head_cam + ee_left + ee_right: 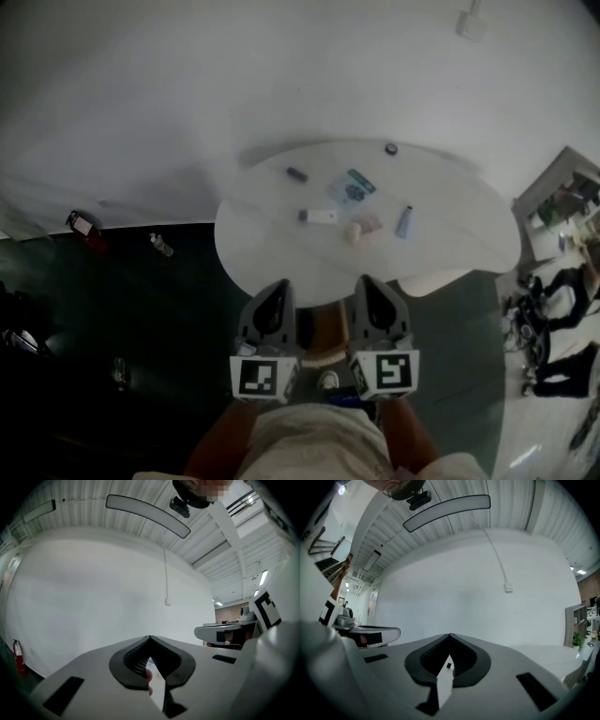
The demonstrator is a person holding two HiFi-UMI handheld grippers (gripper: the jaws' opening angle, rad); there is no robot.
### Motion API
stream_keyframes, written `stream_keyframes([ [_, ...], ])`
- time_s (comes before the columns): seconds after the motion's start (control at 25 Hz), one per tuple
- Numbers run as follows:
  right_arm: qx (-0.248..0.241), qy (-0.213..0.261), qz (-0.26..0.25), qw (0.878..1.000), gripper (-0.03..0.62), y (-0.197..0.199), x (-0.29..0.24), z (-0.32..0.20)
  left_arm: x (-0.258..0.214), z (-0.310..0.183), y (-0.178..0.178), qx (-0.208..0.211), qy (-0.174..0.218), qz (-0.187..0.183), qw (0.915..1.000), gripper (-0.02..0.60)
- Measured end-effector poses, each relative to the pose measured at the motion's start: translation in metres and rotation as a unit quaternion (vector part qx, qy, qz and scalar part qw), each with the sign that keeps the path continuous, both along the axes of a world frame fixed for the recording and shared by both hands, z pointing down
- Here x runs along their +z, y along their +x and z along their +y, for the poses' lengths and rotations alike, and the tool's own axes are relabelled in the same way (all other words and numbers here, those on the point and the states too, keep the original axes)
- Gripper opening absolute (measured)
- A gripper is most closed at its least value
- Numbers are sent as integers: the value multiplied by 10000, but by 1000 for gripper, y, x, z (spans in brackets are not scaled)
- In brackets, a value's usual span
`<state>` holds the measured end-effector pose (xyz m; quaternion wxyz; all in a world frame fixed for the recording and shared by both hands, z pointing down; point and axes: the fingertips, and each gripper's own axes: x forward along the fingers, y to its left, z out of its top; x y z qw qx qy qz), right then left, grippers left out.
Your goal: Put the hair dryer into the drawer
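Note:
My left gripper (277, 284) and right gripper (366, 279) are held side by side at the near edge of a round white table (450, 244), both pointing level toward it. In the left gripper view the left gripper (150, 638) has its jaw tips meeting, with nothing between them. The right gripper (450, 635) in its own view is likewise shut and empty. Both look at a plain white wall. No hair dryer or drawer shows in any view.
Small items lie on the table: a teal packet (356, 187), a white tube (319, 217), a blue bottle (404, 221), a pinkish object (361, 226). A fire extinguisher (82, 225) lies at left by the wall. A shelf unit (562, 202) stands at right.

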<state>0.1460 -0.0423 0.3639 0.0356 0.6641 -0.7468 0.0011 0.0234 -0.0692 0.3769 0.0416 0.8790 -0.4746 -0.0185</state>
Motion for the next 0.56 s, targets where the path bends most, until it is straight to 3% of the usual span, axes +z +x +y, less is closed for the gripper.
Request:
stream_keyframes([
  [0.56, 55, -82, 64, 9999, 5, 4, 8, -5, 3, -5, 6, 71, 41, 20, 10000, 0],
])
